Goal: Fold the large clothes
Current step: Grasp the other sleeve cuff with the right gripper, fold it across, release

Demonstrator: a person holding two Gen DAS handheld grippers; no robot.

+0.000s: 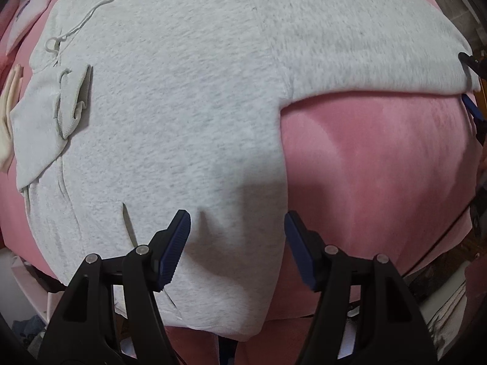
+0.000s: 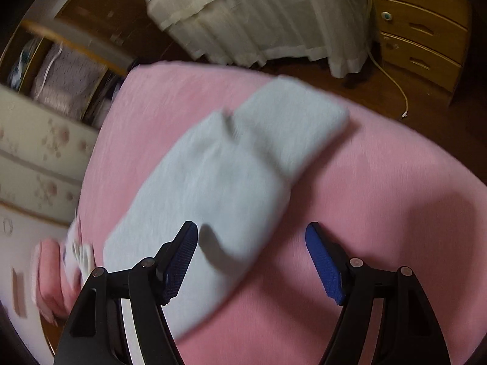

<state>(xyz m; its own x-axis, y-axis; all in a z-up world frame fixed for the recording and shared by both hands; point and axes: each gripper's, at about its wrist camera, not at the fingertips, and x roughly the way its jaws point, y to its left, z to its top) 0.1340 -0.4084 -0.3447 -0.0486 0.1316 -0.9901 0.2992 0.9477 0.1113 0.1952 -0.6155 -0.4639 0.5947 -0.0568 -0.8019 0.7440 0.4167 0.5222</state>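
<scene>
A light grey hoodie [image 1: 182,106] lies flat on a pink bed sheet [image 1: 380,158]. Its drawstring [image 1: 85,21] trails near the hood at top left. One sleeve is folded across the body, with its cuff [image 1: 73,103] on the chest. The other sleeve [image 1: 380,51] stretches out to the right. My left gripper [image 1: 236,214] points down, open, astride the hoodie's side edge near the hem. The right gripper [image 1: 467,79] shows at the far right by that sleeve's end. In the blurred right wrist view my right gripper [image 2: 251,225] is open above the hoodie [image 2: 228,167] and the sheet [image 2: 380,213], with nothing between its fingers.
Beyond the bed are a wooden drawer chest [image 2: 426,30], a white curtain [image 2: 258,15] and a cable [image 2: 392,85] on the dark floor. A shelf with bedding [image 2: 61,70] and a floral panel [image 2: 36,152] stand at left. Cream cloth [image 1: 9,115] lies beside the hoodie.
</scene>
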